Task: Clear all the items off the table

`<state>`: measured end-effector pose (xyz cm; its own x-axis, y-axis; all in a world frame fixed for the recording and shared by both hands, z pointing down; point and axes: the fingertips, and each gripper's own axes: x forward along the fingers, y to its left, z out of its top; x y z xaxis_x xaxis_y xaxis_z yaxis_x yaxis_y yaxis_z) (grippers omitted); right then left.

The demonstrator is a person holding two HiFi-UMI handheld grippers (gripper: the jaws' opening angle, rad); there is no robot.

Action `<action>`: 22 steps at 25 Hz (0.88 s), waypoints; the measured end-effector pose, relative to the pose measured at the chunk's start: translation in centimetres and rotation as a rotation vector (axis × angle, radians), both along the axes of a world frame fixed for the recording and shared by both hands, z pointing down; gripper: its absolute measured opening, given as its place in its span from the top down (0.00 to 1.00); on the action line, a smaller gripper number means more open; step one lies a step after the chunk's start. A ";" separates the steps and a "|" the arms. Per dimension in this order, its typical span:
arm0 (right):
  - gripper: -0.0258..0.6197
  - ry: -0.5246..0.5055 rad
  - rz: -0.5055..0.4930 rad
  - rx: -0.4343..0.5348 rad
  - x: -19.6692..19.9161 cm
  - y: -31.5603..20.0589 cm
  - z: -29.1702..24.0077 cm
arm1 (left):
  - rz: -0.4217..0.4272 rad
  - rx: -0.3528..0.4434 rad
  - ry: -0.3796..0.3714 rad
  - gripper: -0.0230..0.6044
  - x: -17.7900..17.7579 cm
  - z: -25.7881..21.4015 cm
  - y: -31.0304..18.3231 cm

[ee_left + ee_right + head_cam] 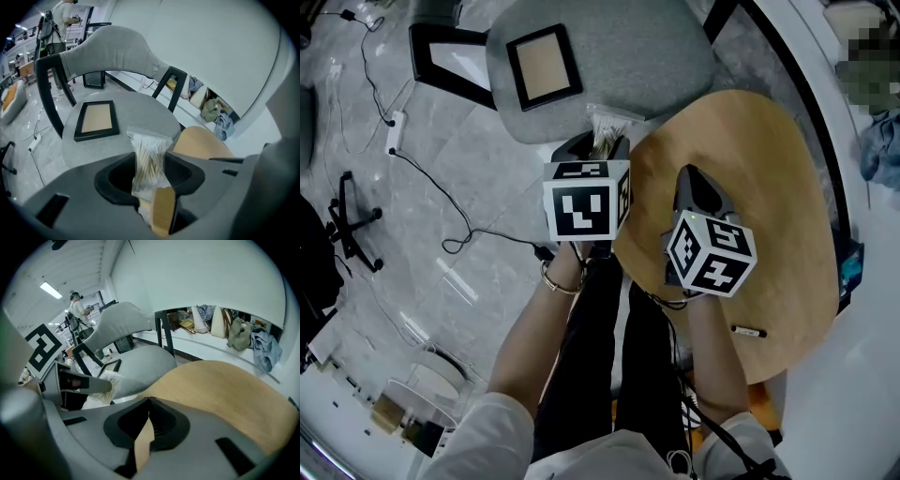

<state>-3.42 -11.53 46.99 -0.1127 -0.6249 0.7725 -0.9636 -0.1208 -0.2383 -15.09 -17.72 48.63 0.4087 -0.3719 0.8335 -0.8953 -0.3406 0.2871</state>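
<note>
Left gripper (pixel 150 180) clamps the swab bag (pixel 149 154) over the upper-centre chair (pixel 609 56) already bearing a picture frame (pixel 543 66); right gripper (pixel 149 401) closed, empty; pen (pixel 748 331) remains on the table (pixel 769 169), lower right.

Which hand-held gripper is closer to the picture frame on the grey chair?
Left. The left hand-held gripper, holding a bag of cotton swabs, is at the grey chair's edge, near the picture frame. The right hand-held gripper is farther off, over the wooden table.
</note>
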 end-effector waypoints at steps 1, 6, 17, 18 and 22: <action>0.92 0.000 -0.004 0.008 -0.1 -1.1 -0.1 | -0.002 0.003 -0.001 0.67 0.0 0.1 -1.0; 0.92 0.009 -0.001 0.050 0.1 -6.7 -0.5 | -0.019 0.014 -0.017 0.67 0.1 0.6 -5.5; 0.92 -0.024 0.016 0.067 0.0 -9.7 -0.2 | -0.085 0.009 0.017 0.67 0.9 1.5 -11.1; 0.92 -0.021 0.012 0.067 0.0 -9.7 -0.3 | -0.092 0.010 0.024 0.67 1.0 1.4 -11.7; 0.92 -0.017 0.004 0.067 0.0 -10.1 -0.3 | -0.101 0.032 0.038 0.66 1.2 1.1 -14.3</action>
